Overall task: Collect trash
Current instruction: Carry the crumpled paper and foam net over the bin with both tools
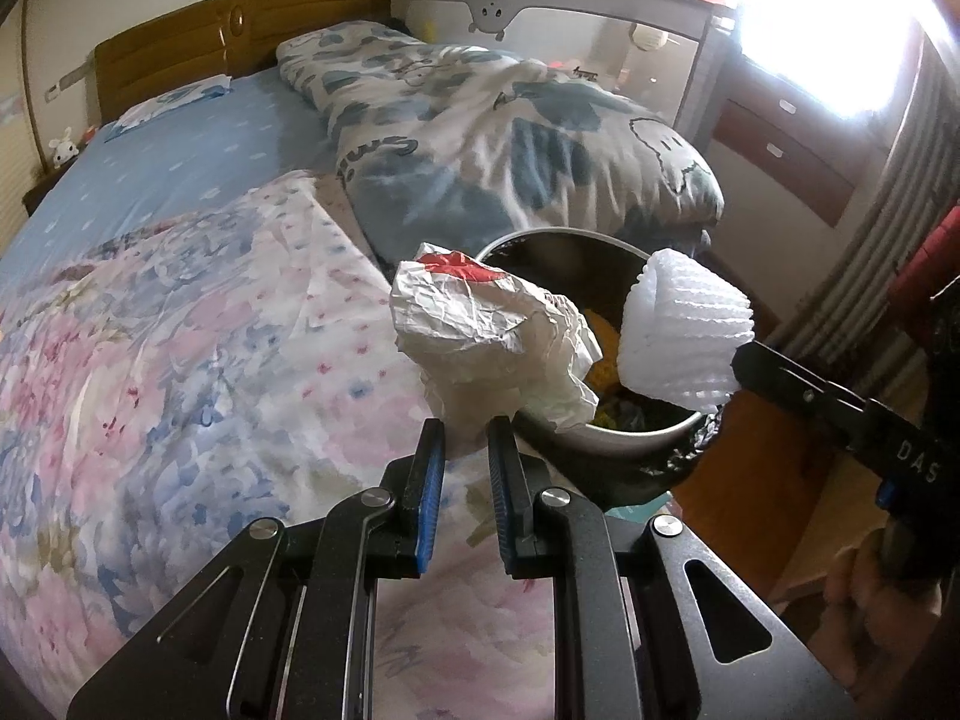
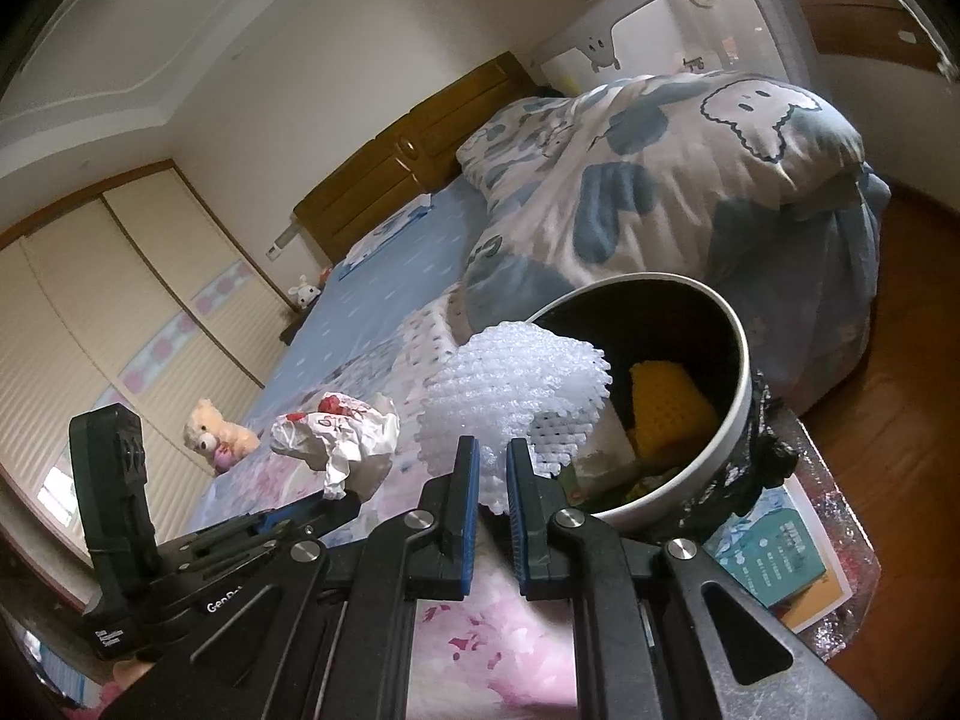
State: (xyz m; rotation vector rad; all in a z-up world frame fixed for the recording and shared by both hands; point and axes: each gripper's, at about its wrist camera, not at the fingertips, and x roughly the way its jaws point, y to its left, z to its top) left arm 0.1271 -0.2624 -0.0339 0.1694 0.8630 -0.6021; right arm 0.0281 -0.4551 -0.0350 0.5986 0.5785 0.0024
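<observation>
My left gripper (image 1: 467,429) is shut on a crumpled white plastic bag with red print (image 1: 486,336) and holds it above the bed edge, beside the trash bin (image 1: 606,438). The bag also shows in the right wrist view (image 2: 339,435). My right gripper (image 2: 493,450) is shut on a white foam fruit net (image 2: 510,396) and holds it at the bin's rim (image 2: 741,372); the net also shows in the left wrist view (image 1: 684,330). The round white bin has a black liner and holds a yellow foam net (image 2: 669,408) and other trash.
The bed carries a floral quilt (image 1: 180,360), a blue sheet and a bunched blue-and-white duvet (image 1: 510,138). The bin stands on a low surface with a teal booklet (image 2: 780,558) at the bed's side. A teddy bear (image 2: 213,432) lies on the bed. Wooden floor lies to the right.
</observation>
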